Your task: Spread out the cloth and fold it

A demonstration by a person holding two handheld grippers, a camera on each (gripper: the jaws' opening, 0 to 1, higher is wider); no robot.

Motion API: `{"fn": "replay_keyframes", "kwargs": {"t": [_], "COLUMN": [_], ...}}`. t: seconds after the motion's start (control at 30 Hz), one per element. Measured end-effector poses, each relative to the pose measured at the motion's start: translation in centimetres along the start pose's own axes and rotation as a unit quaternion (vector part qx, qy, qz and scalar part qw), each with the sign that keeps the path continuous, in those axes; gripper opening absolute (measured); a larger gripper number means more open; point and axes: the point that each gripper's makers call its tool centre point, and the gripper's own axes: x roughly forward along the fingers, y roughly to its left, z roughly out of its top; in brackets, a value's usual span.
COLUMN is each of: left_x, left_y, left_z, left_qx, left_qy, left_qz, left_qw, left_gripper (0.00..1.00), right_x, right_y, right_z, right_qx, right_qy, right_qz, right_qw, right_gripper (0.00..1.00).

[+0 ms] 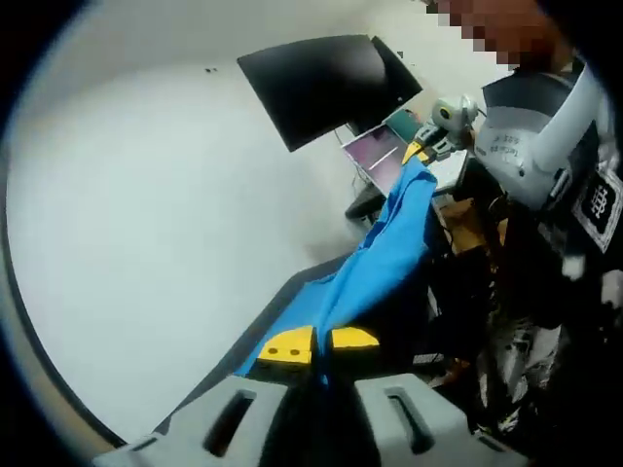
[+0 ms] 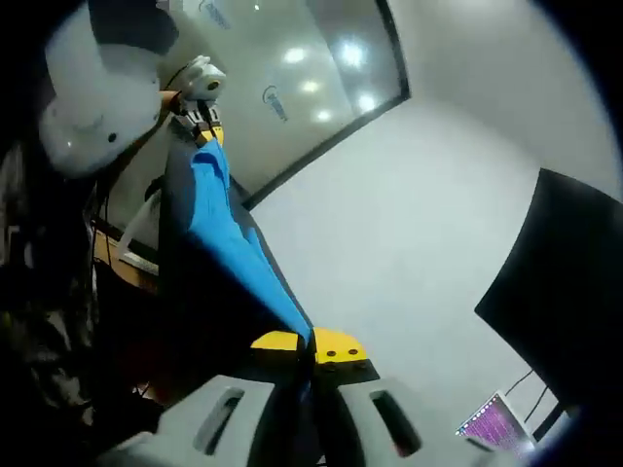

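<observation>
Pinching opposite ends of the blue cloth [image 1: 389,248], the left gripper [image 1: 314,345] and right gripper [image 2: 309,346] clamp tight on it and hold it stretched in midair, apparently to open it flat before folding.

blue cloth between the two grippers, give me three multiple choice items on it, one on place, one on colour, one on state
1. Where is the cloth?
A. flat on a table
B. held in the air between the two grippers
C. draped over the monitor

2. What colour are the pads on the left gripper?
A. yellow
B. red
C. white

3. How do the right gripper's jaws stand?
A. wide open
B. shut on the cloth
C. shut on nothing

Answers: 1 B, the cloth runs stretched from one gripper to the other. 2 A, both pads show yellow. 3 B, the cloth's edge ends pinched between the closed pads.
</observation>
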Motion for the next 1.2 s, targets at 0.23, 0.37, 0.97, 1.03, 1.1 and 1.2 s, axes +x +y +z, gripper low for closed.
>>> {"fn": "replay_keyframes", "kwargs": {"t": [0.23,0.37,0.97,1.03,1.1,1.2], "left_x": [-2.8,-2.7,10.1,11.6,13.3,16.0], "left_y": [-1.4,-0.8,9.1,10.1,11.1,12.2], "left_z": [4.0,4.2,-9.2,-11.3,-13.4,-16.8], "left_qx": [0.02,0.022,-0.156,-0.172,-0.194,-0.227], "left_qy": [-0.044,-0.051,0.026,0.031,0.039,0.066], "left_qz": [-0.009,-0.007,-0.009,-0.012,-0.014,-0.021], "left_qw": [0.9988,0.9984,0.9874,0.9845,0.9802,0.9713], "left_gripper": [0.0,0.0,0.0,0.0,0.0,0.0], "right_x": [-4.1,-3.6,12.4,14.9,17.2,20.6], "right_y": [-0.7,-1.1,-2.5,-2.4,-2.6,-3.1], "right_z": [2.8,3.1,-8.8,-10.4,-12.5,-16.1], "right_qx": [-0.012,0.02,0.042,0.097,0.131,0.172], "right_qy": [-0.036,-0.064,0.082,0.075,0.08,0.096], "right_qz": [-0.024,-0.028,-0.043,-0.046,-0.043,-0.035], "right_qw": [0.999,0.9973,0.9948,0.9913,0.9871,0.9798], "right_gripper": [0.0,0.0,0.0,0.0,0.0,0.0]}}
